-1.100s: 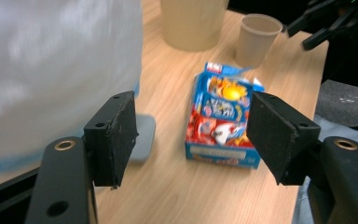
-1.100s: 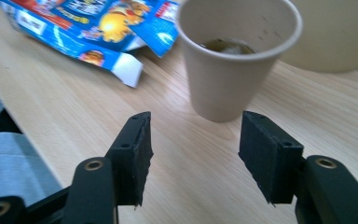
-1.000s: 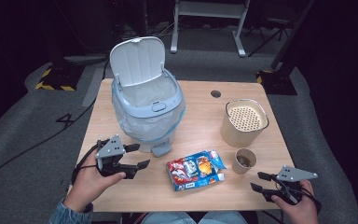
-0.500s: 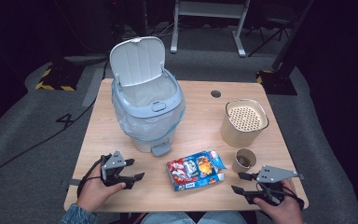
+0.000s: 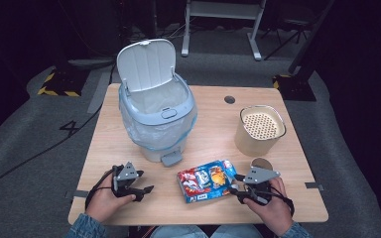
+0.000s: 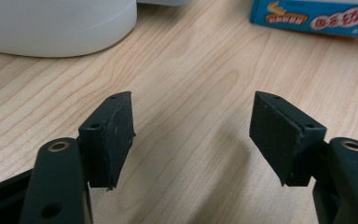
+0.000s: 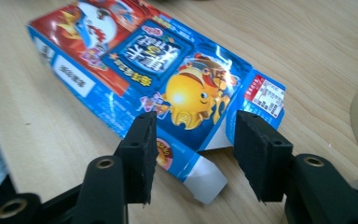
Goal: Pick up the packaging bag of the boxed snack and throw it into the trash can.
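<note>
your right gripper (image 7: 193,154) has just been closing, yet its pads aren't pressing anything — they straddle the torn-open end of the snack box (image 7: 154,70), which lies flat on the table (image 5: 208,104) in front of the open bin (image 5: 156,111). nip only the loose flap (image 7: 205,175) and i'd expect the box to swing or slip free mid-lift. the small cup (image 5: 261,163) sits just beside your hand — a wide swing could knock it. your left gripper (image 6: 193,135) rests spread and empty over bare wood.
</note>
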`<state>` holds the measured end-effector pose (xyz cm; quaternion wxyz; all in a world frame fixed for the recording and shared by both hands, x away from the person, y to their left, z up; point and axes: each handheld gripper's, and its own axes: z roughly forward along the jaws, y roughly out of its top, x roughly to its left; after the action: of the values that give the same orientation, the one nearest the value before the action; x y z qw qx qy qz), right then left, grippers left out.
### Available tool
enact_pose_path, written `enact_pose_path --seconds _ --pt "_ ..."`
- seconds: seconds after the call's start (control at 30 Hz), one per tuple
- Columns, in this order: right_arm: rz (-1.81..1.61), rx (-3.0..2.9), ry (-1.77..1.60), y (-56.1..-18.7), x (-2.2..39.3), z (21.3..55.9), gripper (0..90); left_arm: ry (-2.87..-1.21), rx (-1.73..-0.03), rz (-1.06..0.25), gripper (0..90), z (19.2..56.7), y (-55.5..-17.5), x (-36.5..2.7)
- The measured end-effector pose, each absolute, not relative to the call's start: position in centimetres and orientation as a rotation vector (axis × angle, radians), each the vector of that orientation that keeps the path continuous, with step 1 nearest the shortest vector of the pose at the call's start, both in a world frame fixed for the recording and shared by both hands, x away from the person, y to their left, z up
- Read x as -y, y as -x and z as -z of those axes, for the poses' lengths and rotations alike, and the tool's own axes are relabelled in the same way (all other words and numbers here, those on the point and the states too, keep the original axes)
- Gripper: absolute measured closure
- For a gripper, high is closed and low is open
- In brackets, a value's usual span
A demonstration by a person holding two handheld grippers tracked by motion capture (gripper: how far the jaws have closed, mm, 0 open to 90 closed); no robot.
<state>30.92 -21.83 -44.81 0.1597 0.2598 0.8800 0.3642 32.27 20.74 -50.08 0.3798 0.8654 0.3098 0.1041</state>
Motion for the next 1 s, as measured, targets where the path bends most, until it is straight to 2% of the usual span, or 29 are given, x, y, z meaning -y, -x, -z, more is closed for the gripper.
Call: enact_pose_path --seconds 0.2,0.23,0.33,0.63,0.83,1.0 --pt "-0.964 -2.502 -0.770 -31.8 21.4 45.5 55.7 -2.234 -0.781 -0.281 30.7 50.3 -32.4 -20.5" --pt "-0.925 -2.494 -0.767 -32.0 21.2 45.6 60.2 -2.234 -0.782 -0.281 30.7 50.3 -32.4 -20.5" --pt "-0.878 -2.490 -0.760 -32.4 21.1 45.8 65.4 -2.233 -0.784 -0.279 30.6 50.4 -32.4 -20.5" --pt "-0.798 -2.490 -0.764 -33.2 20.7 46.5 72.2 -2.233 -0.783 -0.277 30.4 50.3 -32.4 -20.5" --pt "-0.784 -2.508 -0.770 -33.6 20.8 46.7 89.0 -2.229 -0.786 -0.273 30.3 50.3 -32.4 -20.5" --pt "-0.847 -2.518 -0.807 -33.8 21.3 46.4 90.0 -2.228 -0.786 -0.269 30.3 50.3 -32.5 -20.5"
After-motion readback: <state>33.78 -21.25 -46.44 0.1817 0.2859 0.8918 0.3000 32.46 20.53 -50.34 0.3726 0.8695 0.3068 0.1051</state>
